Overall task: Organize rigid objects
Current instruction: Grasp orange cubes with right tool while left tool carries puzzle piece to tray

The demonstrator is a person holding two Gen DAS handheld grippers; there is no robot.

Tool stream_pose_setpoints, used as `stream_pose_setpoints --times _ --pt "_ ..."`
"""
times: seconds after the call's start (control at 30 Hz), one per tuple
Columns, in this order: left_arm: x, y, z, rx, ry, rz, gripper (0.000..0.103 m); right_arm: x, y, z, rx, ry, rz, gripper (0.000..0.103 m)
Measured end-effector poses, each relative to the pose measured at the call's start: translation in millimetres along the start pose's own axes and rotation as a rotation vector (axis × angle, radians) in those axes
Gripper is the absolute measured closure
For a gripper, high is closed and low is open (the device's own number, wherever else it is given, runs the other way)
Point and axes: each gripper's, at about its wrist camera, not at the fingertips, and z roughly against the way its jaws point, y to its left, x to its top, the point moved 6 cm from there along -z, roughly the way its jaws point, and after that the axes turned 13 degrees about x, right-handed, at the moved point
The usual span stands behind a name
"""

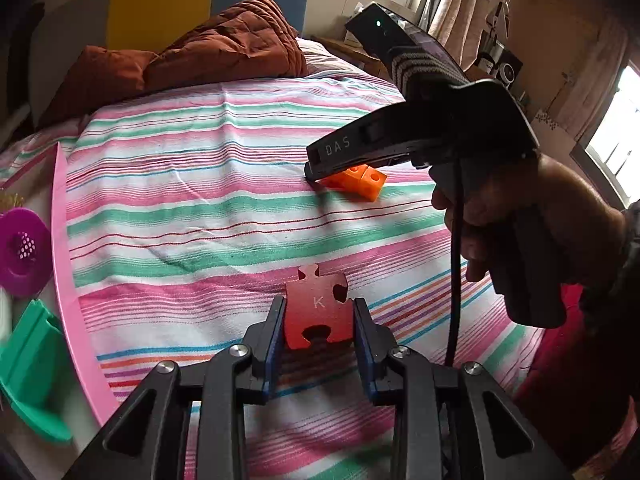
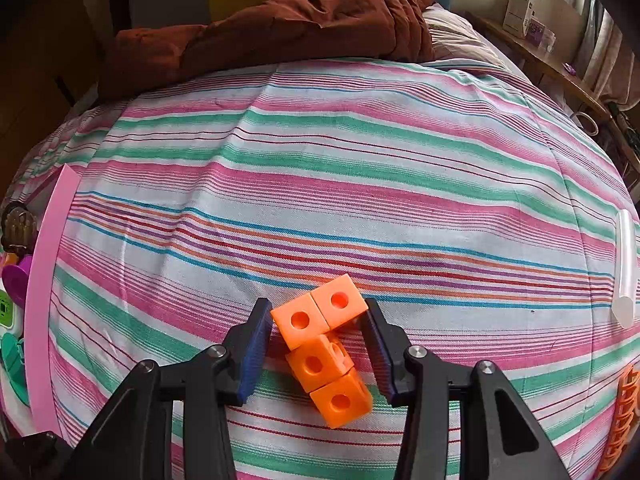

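A red jigsaw-shaped piece (image 1: 316, 312) marked K is clamped between the pads of my left gripper (image 1: 319, 306), which is shut on it just above the striped bedsheet (image 1: 180, 208). A block of several linked orange cubes (image 2: 324, 344) lies on the sheet. My right gripper (image 2: 318, 308) points down over it, and its blue pads press on the upper two cubes from either side. In the left wrist view the right gripper (image 1: 314, 170) is tipped down onto the orange cubes (image 1: 360, 180), with a person's hand (image 1: 520, 216) on its handle.
A pink tray rim (image 1: 64, 240) runs along the left, with a purple strainer (image 1: 20, 248) and a green plastic piece (image 1: 32, 360) beyond it. A brown quilt (image 2: 280, 28) is heaped at the bed's far end. A translucent stick (image 2: 626, 264) and an orange lattice piece (image 2: 624, 412) lie at the right.
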Motion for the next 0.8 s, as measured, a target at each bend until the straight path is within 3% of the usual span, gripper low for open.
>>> stream_pose_setpoints --times 0.37,0.8 --pt "5.6 14.0 65.3 0.028 -0.097 0.038 0.071 -1.3 9.0 -0.2 -0.069 -0.003 0.086 0.059" --pt "-9.4 111.4 111.2 0.287 -0.146 0.150 0.071 -2.2 11.7 -1.9 -0.090 -0.017 0.118 0.060"
